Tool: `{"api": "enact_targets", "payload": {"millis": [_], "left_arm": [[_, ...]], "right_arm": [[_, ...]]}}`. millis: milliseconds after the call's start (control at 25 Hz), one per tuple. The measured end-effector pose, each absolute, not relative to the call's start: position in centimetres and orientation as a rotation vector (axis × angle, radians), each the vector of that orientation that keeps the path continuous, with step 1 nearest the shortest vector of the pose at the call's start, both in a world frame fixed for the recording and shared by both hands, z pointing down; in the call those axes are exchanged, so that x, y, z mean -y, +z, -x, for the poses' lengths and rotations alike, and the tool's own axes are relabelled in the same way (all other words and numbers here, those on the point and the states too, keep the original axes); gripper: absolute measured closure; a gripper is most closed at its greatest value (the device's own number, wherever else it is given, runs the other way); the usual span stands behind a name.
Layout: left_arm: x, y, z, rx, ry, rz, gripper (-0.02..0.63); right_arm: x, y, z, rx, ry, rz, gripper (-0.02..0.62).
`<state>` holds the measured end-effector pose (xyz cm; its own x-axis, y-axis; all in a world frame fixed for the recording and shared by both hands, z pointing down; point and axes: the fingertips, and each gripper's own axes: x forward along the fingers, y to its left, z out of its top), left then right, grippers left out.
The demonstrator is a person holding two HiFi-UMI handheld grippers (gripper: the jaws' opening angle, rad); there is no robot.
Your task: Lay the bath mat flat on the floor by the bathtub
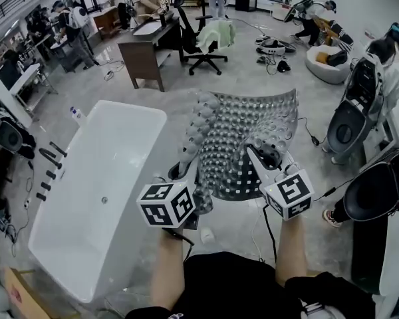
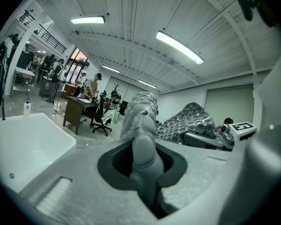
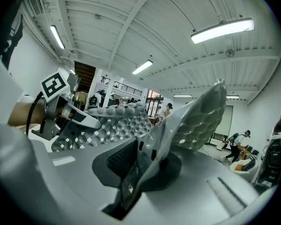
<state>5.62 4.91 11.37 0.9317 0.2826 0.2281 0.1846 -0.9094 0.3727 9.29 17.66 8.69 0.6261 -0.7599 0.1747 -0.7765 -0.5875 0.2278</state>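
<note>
A person holds one tool in each hand, and both tools are shut tight on the same thing: a grey, bumpy rubber bath mat full of round bumps and little holes. The left tool pinches the corner of the mat nearest the long white bathtub. In the left gripper view a thick fold of the mat sits squeezed between its two jaws. The right tool pinches the other near corner, on the side away from the bathtub. In the right gripper view its jaws are closed on the thin edge of the mat, which bends up and away from them.

The mat is not on the grey floor. It hangs in the air just beside the bathtub, stretched between the two tools. The side of the mat next to the bathtub is curled over into a lumpy roll. The side away from the bathtub is spread open, and its far edge lifts up.

A small white bottle stands at the far corner of the bathtub. Past the far end of the bathtub there is a dark brown bench with a black office chair just beside it. Other people are well apart from the bathtub, near the walls of the room.
</note>
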Motion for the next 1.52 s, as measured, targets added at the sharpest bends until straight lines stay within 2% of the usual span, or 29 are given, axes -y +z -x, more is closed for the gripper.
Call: {"api": "enact_targets", "payload": {"millis": [440,1080,1520], "left_arm": [[-2.9,10.1,-16.7,-0.410,0.369,-2.769,0.577],[-9.3,9.6,-29.0,-0.494,0.389,-2.727,0.577],[-13.0,10.9,-33.7,-0.440,0.390,-2.711,0.577]], "right_arm": [[-15.8,8.4,-18.5,1.208,0.069,-2.578,0.563],[-23.0,8.2,-29.4,1.089,0.146,-2.581,0.561],[-26.8,8.5,-34.6,1.122,0.156,-2.552,0.561]]}}
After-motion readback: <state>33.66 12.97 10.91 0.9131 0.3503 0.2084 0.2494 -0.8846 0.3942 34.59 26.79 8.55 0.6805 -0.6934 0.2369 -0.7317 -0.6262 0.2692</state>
